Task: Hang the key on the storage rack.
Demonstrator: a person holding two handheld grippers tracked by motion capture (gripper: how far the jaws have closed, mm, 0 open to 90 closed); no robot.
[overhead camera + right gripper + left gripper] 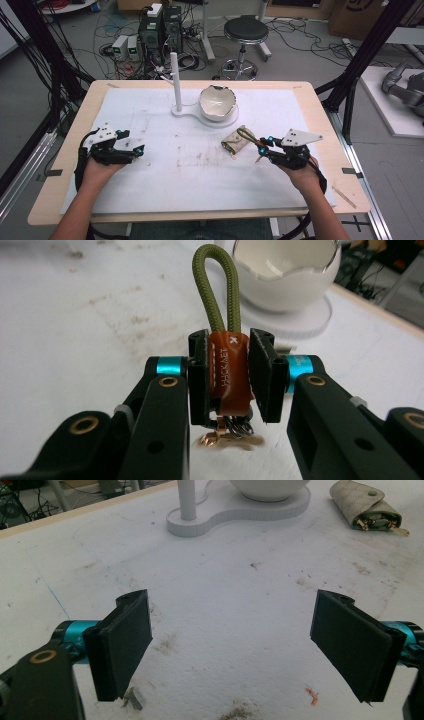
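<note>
- Right gripper (227,375), lower centre of its own view: clamped on the brown leather tab of a keychain (229,371), olive cord loop (216,290) standing straight up from the jaws.
- Just beyond, upper right: eggshell-shaped white bowl (285,277); beige key pouch (236,141) close left of this gripper in the high view.
- Left gripper (232,647): jaws spread wide, holding nothing, well apart at the far left.

A bowl (217,102) is set on a stand (181,111) at twelve o'clock on the table (320,110), with a post (175,80) standing just at the bowl's nine o'clock. A pouch (236,141) is laid at the bowl's five o'clock, near it. The left gripper (134,148) is placed at the table's eight o'clock and the right gripper (262,145) at four o'clock, just beside the pouch.
</note>
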